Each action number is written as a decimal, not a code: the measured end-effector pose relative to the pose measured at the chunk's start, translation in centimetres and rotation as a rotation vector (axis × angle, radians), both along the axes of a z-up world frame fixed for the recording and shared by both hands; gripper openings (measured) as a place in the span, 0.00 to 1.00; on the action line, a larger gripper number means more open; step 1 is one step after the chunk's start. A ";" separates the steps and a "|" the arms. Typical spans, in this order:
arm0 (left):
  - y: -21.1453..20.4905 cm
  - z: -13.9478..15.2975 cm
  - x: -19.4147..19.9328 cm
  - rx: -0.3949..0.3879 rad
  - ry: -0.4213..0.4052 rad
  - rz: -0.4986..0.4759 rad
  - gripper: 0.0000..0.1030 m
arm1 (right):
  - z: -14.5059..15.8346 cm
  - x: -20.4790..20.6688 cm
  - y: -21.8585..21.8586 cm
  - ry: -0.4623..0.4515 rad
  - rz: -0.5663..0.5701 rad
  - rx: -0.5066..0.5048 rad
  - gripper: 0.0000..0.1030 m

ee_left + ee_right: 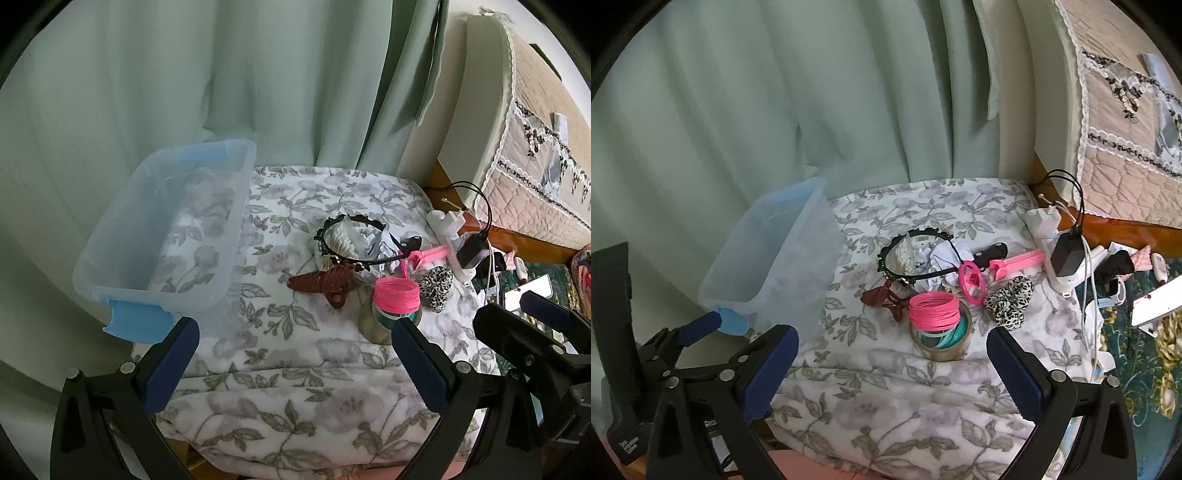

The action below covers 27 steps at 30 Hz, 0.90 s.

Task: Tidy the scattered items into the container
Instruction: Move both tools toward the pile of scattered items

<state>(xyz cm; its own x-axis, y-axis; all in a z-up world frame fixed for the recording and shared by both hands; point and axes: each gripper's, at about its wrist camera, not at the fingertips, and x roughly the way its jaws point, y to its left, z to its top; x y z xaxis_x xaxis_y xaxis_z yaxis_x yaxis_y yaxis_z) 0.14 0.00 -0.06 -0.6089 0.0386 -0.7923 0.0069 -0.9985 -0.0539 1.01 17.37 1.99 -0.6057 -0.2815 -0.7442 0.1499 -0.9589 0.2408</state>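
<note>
**Both tools open and empty, near edge of a floral blanket; items heaped right of the container.**
Left wrist view: left tool (295, 363) gapes wide; the clear container (162, 236) at left shows nothing inside; brown hair claw (325, 282) is nearest it. Right wrist view: right tool (892, 363) spread, empty; pink bangles (934, 310) just ahead, a likely grasp.

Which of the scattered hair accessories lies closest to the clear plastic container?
The dark red woven hair clip; the black beaded headband and leopard-print scrunchie lie farther right.
</note>
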 end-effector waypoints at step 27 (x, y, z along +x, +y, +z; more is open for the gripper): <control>0.6 0.4 1.1 -0.015 0.048 -0.042 1.00 | 1.1 1.3 -2.1 0.132 0.150 -0.033 1.00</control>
<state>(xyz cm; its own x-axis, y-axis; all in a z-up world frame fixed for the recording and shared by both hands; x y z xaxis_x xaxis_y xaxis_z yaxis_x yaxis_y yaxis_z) 1.24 0.59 0.30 -0.6445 0.0533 -0.7628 -0.0372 -0.9986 -0.0383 2.28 15.29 3.08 -0.6468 -0.3992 -0.6498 0.3233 -0.9152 0.2405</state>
